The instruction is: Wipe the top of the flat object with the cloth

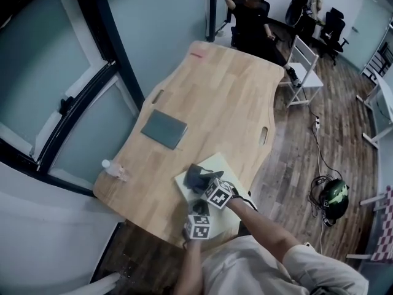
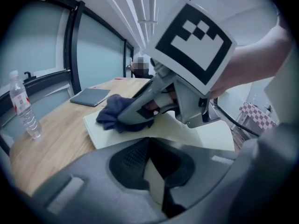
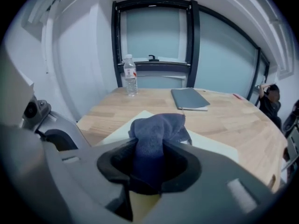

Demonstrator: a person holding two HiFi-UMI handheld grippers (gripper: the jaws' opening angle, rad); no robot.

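1. Right tongs (image 3: 149, 169) in my hand clamp the dark blue cloth (image 3: 158, 129); it sits bunched on the pale flat board (image 1: 216, 163).
2. Left tongs (image 2: 148, 143) are drawn together on nothing, near the board's near edge.
3. I see the board at my end of the wooden table (image 1: 233, 85); a grey notebook (image 1: 163, 128) lies well apart.

Ahead of the jaws of the right gripper (image 2: 128, 118), beyond the bunched cloth (image 3: 159, 125) they clamp, bare wooden surface (image 3: 233, 125) lies open. A closed grey notebook (image 3: 189, 98) stands ahead-right and a water bottle (image 3: 130, 74) ahead-left, with a clear lane between them. The right gripper crosses the pale board (image 2: 205, 134) directly ahead of the left gripper (image 2: 148, 141), blocking that line; the surface left of those jaws is free up to the bottle.
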